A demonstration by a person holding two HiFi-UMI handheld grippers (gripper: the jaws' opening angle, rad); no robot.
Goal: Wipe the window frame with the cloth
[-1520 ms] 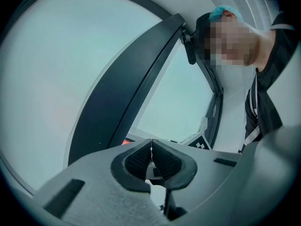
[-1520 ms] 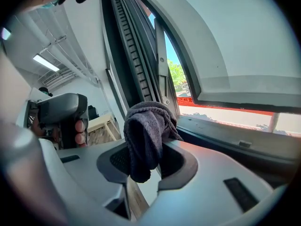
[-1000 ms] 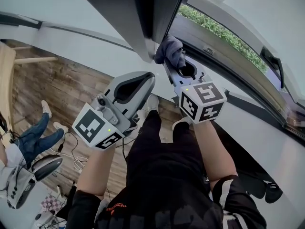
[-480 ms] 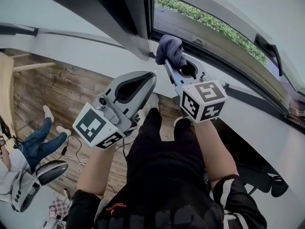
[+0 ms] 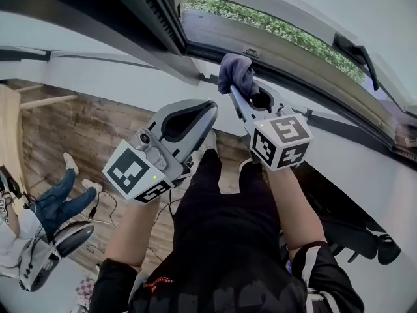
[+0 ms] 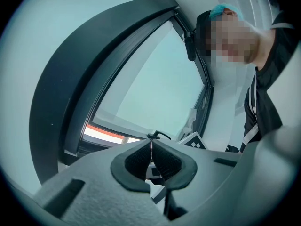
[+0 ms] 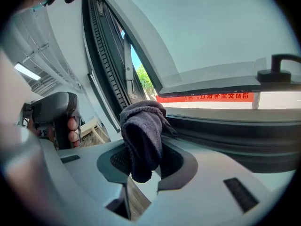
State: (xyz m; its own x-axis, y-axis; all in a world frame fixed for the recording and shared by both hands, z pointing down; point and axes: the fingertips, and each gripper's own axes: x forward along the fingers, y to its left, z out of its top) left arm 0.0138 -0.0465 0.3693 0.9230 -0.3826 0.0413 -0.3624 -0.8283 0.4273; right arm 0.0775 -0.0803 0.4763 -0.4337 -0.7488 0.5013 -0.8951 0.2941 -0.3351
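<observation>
A bunched grey-purple cloth [image 5: 236,74] [image 7: 143,135] sits pinched in my right gripper [image 5: 242,91] [image 7: 146,160], which is shut on it. In the head view the cloth lies against the dark lower window frame [image 5: 306,90], near the corner where the upright frame post [image 5: 156,25] meets it. My left gripper [image 5: 195,119] [image 6: 151,150] hangs lower and to the left, away from the frame, its jaws closed together with nothing between them. The open sash [image 5: 313,18] swings outward above the cloth.
A black window handle [image 5: 355,51] [image 7: 277,67] sits on the sash to the right. A white sill wall [image 5: 365,168] runs below the frame. Wooden floor [image 5: 71,122] lies far below, with a seated person's legs [image 5: 62,197] and a spare gripper [image 5: 49,250] at lower left.
The right gripper and cloth have slid a little right along the lower frame. The view has tilted, showing more of the sash. The left gripper keeps its pose.
</observation>
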